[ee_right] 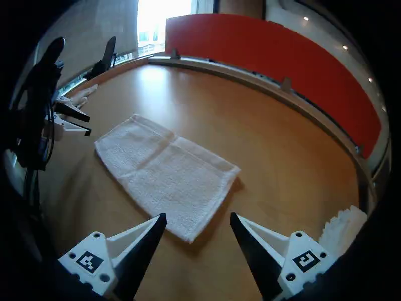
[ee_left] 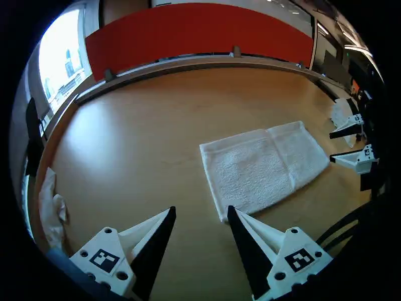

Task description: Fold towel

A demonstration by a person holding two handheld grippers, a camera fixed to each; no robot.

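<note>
A white towel (ee_left: pixel 263 165) lies folded flat on the wooden table (ee_left: pixel 150 140), a fold line running across it. In the left gripper view my left gripper (ee_left: pixel 200 215) stands open just short of the towel's near corner, nothing between its fingers. The right gripper (ee_left: pixel 335 146) shows at the far right of that view, open, just off the towel's right edge. In the right gripper view the towel (ee_right: pixel 168 173) lies ahead, and my right gripper (ee_right: pixel 198 220) is open over its near edge. The left gripper (ee_right: pixel 82 125) appears at the far left there, open.
A red partition (ee_left: pixel 200 30) stands along the table's far edge. Another white cloth (ee_left: pixel 50 208) lies crumpled at the table's left edge in the left gripper view. A further white cloth (ee_right: pixel 346 226) sits at the lower right of the right gripper view. Dark chairs (ee_right: pixel 105 55) stand by the window.
</note>
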